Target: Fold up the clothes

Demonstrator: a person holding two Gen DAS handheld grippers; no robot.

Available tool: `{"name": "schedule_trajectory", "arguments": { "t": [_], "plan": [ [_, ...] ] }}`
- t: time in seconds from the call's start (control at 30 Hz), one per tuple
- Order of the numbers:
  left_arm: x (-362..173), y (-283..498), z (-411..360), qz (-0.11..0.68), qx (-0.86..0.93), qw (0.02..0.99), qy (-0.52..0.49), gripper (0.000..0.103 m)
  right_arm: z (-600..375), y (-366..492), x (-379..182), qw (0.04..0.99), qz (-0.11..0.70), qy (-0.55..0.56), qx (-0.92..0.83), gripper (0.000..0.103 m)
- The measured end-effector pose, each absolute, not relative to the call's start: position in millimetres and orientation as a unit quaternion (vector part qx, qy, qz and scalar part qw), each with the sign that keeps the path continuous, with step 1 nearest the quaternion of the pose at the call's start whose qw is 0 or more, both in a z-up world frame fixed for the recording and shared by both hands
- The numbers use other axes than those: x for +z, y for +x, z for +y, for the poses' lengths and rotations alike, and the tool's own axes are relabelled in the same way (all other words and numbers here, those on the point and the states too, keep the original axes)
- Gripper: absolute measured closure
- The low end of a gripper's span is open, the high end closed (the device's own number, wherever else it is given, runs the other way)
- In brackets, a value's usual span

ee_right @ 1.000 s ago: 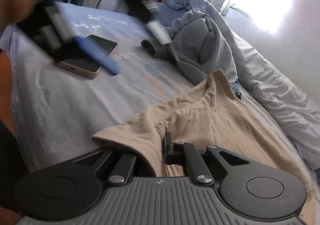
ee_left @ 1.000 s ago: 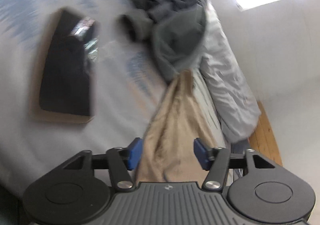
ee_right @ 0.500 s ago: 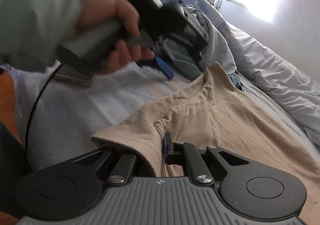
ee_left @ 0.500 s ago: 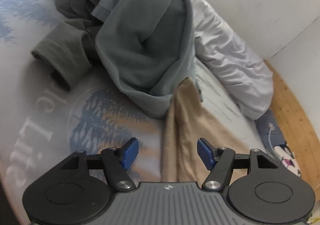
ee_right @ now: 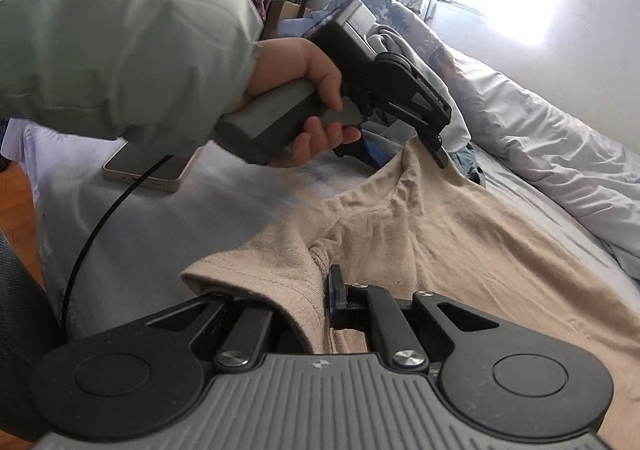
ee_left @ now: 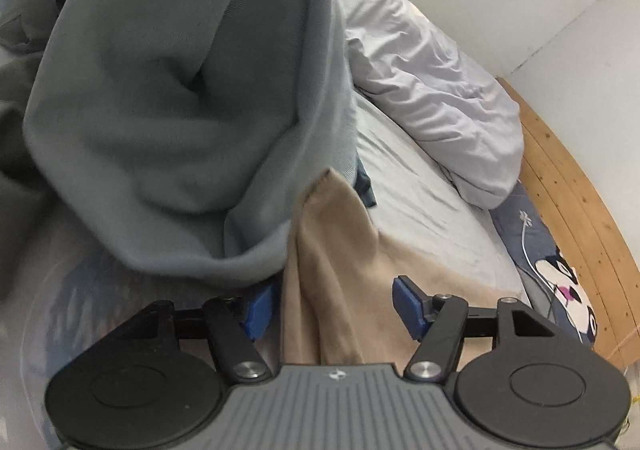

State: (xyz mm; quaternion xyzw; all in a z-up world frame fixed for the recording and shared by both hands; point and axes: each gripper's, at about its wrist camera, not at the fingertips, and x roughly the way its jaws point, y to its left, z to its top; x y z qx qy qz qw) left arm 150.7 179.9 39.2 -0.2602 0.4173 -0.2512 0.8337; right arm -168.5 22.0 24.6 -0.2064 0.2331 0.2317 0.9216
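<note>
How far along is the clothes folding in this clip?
Early. Done: the beige cotton T-shirt lies spread on the bed. In hand: the right gripper is shut on its sleeve; the left gripper is open around the far corner. Left: no fold visible yet, and the crumpled grey sweatshirt is unfolded.
</note>
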Motion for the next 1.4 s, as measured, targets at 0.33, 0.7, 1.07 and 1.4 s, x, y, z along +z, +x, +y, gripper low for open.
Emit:
{"name": "schedule_trajectory", "arguments": {
  "t": [0.33,0.7,1.07,1.4],
  "plan": [
    [60.1,158.7,180.0,0.403,-0.251,0.841,-0.258,0.065,18.6,-174.0,30.1,0.924,0.225,-0.200,0.234,0.099],
    [65.5,179.4,172.4,0.404,-0.199,0.856,-0.252,0.099,13.4,-178.3,34.4,0.926,0.223,-0.199,0.230,0.099],
    [117.3,151.0,150.5,0.369,-0.211,0.860,-0.284,0.101,-19.9,-203.3,60.0,0.941,0.178,-0.220,0.187,0.100],
    [181.7,122.4,103.9,0.345,-0.237,0.857,-0.299,0.101,-68.8,-246.0,89.7,0.954,0.146,-0.244,0.090,0.101]
  ]
}}
